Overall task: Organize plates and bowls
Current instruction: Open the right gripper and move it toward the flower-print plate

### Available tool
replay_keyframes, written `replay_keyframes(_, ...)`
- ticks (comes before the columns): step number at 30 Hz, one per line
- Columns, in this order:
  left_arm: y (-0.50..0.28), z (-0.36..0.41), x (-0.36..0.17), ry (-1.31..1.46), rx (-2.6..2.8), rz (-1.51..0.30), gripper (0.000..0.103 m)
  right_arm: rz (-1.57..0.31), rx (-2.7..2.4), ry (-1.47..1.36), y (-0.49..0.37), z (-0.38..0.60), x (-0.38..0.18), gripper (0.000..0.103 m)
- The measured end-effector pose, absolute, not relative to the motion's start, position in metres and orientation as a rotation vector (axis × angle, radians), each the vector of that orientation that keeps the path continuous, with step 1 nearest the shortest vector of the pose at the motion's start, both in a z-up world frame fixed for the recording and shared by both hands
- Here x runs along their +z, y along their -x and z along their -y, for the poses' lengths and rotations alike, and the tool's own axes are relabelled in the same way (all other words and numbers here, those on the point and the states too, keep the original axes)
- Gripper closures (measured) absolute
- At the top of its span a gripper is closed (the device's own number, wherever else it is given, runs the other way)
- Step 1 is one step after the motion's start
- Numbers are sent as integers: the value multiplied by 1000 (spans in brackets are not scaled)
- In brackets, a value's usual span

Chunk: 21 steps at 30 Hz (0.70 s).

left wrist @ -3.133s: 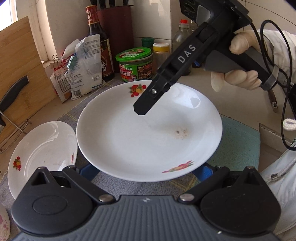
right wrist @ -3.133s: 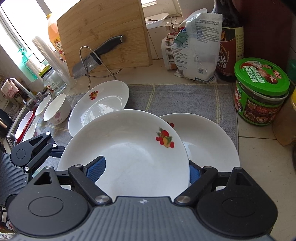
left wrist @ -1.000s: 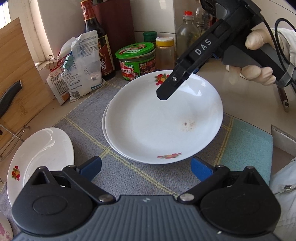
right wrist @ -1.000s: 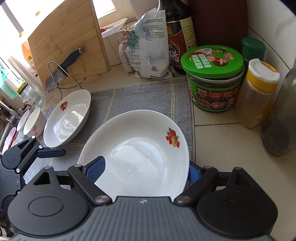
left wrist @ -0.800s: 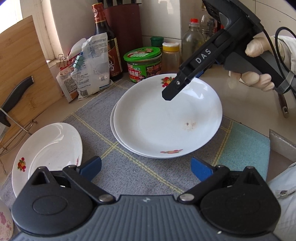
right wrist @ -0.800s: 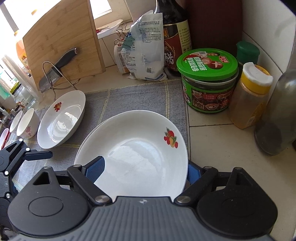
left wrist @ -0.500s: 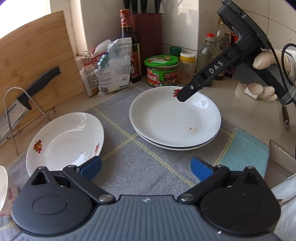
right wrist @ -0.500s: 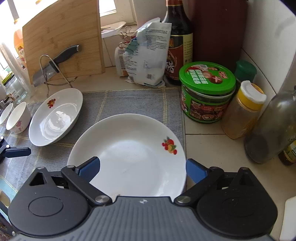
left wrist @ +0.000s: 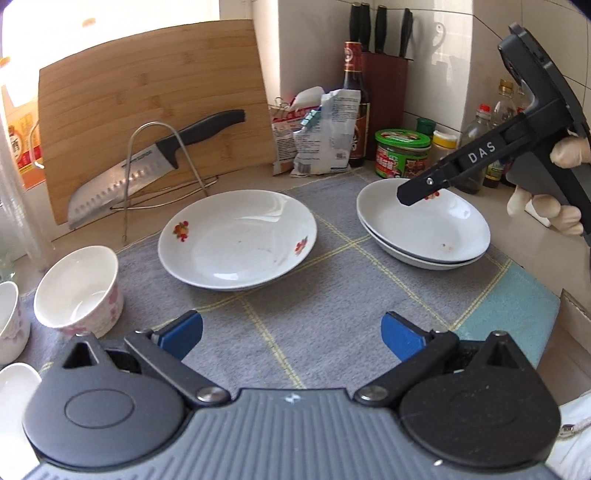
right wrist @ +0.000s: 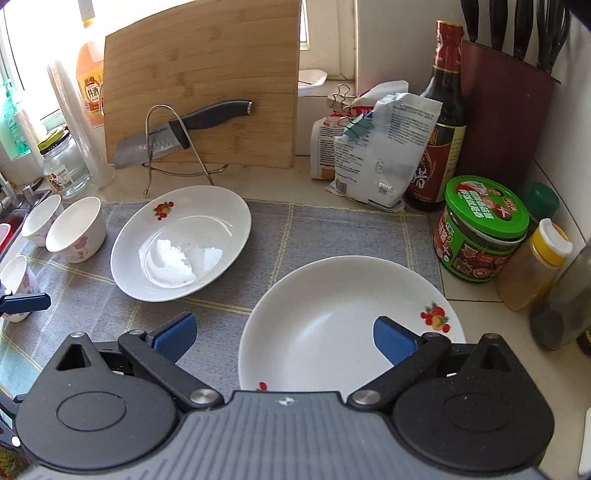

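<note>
Left tongs [left wrist: 291, 334] spread, empty | right tongs [right wrist: 284, 338] spread, empty | stacked plates [left wrist: 424, 229] on mat [left wrist: 332, 306]

A pale stone counter [right wrist: 258, 181] meets a white tiled wall [left wrist: 443, 55] at a corner, with bright daylight pouring in from a window [right wrist: 29, 33] on the left. A bamboo cutting board [left wrist: 155, 103] leans upright at the back, a knife [left wrist: 147, 162] propped on a wire stand [left wrist: 162, 155] in front of it, and a grey checked cloth mat [left wrist: 325, 295] covers the counter. Toward the corner stand a dark red knife block [right wrist: 506, 107], a soy sauce bottle [right wrist: 443, 122], clipped bags [right wrist: 376, 155] and a green-lidded jar [right wrist: 480, 229]
</note>
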<state>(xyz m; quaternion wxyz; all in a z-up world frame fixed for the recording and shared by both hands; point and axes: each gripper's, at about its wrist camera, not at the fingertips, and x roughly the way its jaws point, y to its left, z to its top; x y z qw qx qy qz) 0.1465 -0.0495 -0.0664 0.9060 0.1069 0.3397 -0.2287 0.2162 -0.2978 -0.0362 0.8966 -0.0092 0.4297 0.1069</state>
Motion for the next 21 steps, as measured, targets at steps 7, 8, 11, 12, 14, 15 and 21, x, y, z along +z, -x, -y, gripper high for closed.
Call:
replay_keyframes(7,-142,23,-69,-195,-397,-671,1,-896,188,13,-195,275,-38,0)
replay_keyframes(8,-142,21,-70,-189,-391,-671,1,-897,185,19,-193,273,-38,0)
replay_keyframes(11,-143,21,-74,-176,-374,-679,1,-899,184,22,-188,269,-36,0)
replay_keyframes(12,-144,22,-76,-173,-372,-683,1,-900,188,23,-188,269,-36,0)
replay_keyframes(14,-145,22,-82,-153,-379,-692,1,-898,195,35,-190,268,-35,0)
replay_keyframes(15,-147,22,-85,-143,-375,-701,1,-897,203,41,-192,267,-35,0)
replay_keyframes(21,-157,28,-96,-110,-314,-753,1,-911,275,62,-222,268,-44,0)
